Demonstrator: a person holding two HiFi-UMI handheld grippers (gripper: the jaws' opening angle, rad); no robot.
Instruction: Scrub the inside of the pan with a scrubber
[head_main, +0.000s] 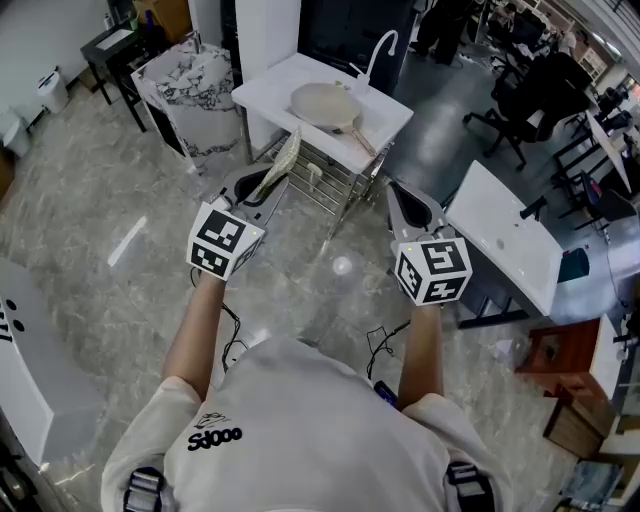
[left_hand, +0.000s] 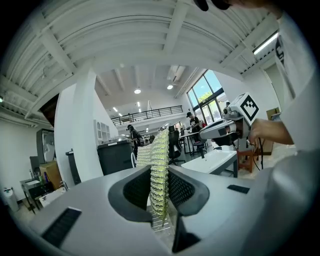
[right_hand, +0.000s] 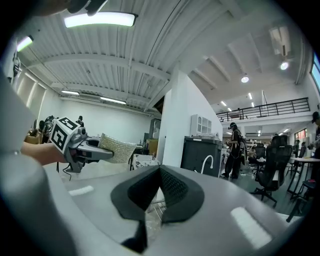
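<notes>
A pale beige pan (head_main: 322, 104) lies flat on the white sink table (head_main: 270, 88) ahead of me, its handle pointing to the front right. My left gripper (head_main: 272, 186) is shut on a yellowish mesh scrubber (head_main: 284, 162), held on edge in the air short of the table. In the left gripper view the scrubber (left_hand: 159, 170) stands upright between the jaws of that gripper (left_hand: 160, 186). My right gripper (head_main: 400, 196) hangs level with it to the right, shut with nothing in it; its tips (right_hand: 159, 174) meet. The right gripper view shows the left gripper with the scrubber (right_hand: 118, 148).
A white faucet (head_main: 381, 47) rises at the table's far edge. A wire rack (head_main: 335, 186) sits under the table. A marbled bin (head_main: 195, 85) stands to the left, a white desk (head_main: 505, 235) and office chairs (head_main: 525, 100) to the right, and a wooden stool (head_main: 560, 375) lower right.
</notes>
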